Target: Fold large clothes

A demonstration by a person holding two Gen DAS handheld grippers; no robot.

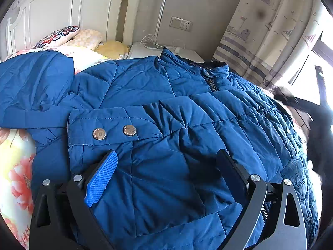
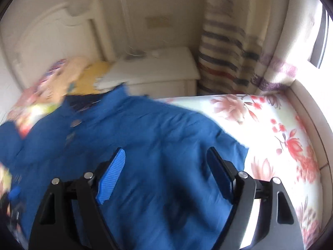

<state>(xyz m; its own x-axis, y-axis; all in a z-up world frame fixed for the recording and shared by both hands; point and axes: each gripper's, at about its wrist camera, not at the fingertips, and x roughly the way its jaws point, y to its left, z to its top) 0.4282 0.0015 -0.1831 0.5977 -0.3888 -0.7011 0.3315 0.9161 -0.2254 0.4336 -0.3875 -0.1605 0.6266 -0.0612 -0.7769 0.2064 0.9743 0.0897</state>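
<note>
With both grippers' fingers wide and apparently empty, take the blue puffer jacket [image 1: 187, 108] by its hem and fold evenly.

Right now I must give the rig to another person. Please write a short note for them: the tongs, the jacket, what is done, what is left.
Left tongs: open, over the blue jacket, holding nothing.
Right tongs: open, nothing gripped, above the jacket's right side; that view is blurred.
Jacket: front up on the floral bed sheet, collar toward the headboard.
Done: one sleeve cuff with two snaps lies across the chest.
Left: remaining folds; I cannot tell whether the other sleeve is in.
</note>
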